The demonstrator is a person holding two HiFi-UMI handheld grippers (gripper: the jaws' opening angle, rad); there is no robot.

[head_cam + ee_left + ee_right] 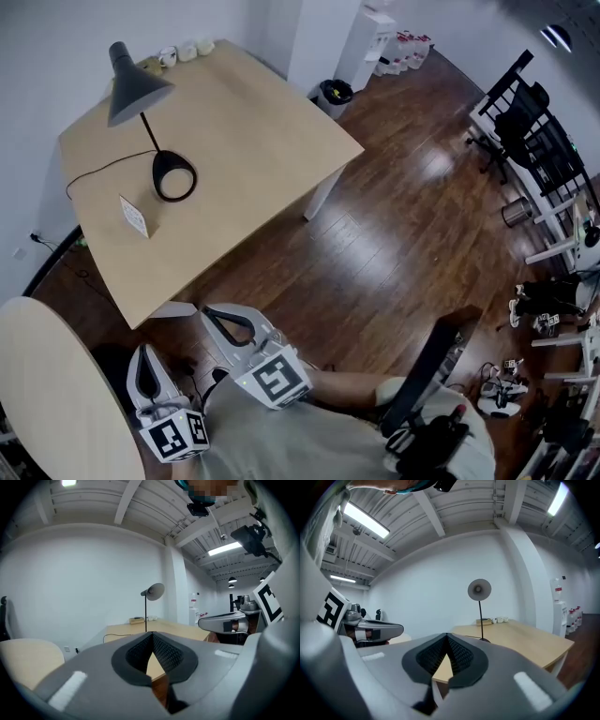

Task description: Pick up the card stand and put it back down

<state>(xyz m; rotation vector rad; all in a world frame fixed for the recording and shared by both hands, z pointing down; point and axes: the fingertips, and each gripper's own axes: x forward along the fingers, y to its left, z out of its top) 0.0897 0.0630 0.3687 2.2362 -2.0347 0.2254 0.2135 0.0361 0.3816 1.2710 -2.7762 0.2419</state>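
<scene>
Fingers of left gripper (146,356) and right gripper (212,315) sit clenched, empty, level before table (246,122).

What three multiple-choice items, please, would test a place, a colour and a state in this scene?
1. Where is the card stand? A in a drawer; B on the table beside the lamp; C on a shelf.
2. What colour is the lamp's base? A black; B red; C white.
3. How are the right tool's jaws? A wide apart; B shut on the card stand; C shut, empty.
Answers: B, the head view shows it by the lamp base; A, the round base is black; C, the pads meet with nothing between them.
</scene>
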